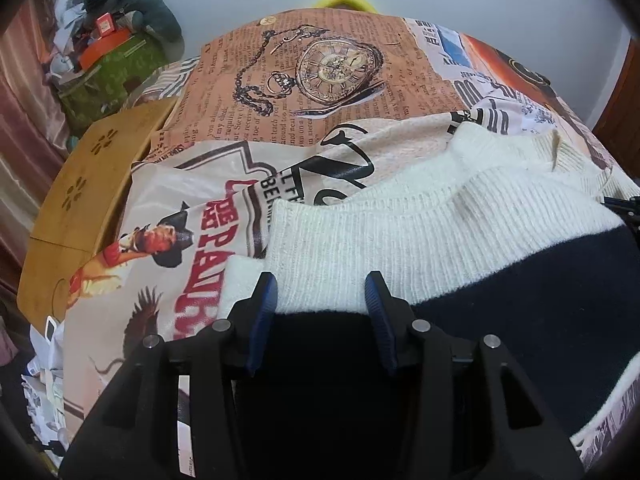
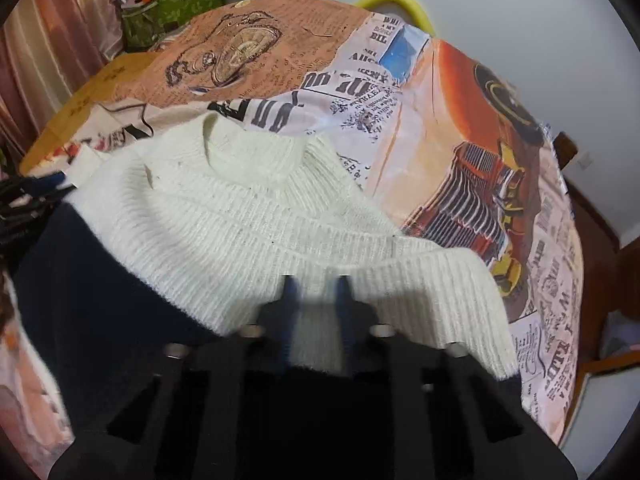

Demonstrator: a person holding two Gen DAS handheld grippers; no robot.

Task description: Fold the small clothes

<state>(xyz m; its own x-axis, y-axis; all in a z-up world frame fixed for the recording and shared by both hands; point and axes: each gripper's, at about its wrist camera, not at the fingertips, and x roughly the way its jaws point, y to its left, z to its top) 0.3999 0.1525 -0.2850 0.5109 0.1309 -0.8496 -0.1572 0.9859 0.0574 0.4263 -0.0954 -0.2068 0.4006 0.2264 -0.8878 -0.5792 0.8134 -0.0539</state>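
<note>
A small knit sweater, cream at the neck and shoulders (image 1: 420, 240) and dark navy below (image 1: 540, 300), lies on a table covered with a newspaper-print cloth (image 1: 320, 80). My left gripper (image 1: 322, 304) is open, its blue-padded fingers spread over the sweater's left shoulder edge where cream meets navy. In the right wrist view the same sweater (image 2: 240, 216) lies neck away from me. My right gripper (image 2: 316, 300) is open with a narrower gap, blurred, its fingers over the cream right shoulder.
A wooden folding table (image 1: 80, 184) stands left of the cloth. A green box with piled clutter (image 1: 112, 64) sits far left by a curtain. A yellow hoop (image 2: 396, 0) shows behind the table. A wooden chair (image 2: 592, 216) is at right.
</note>
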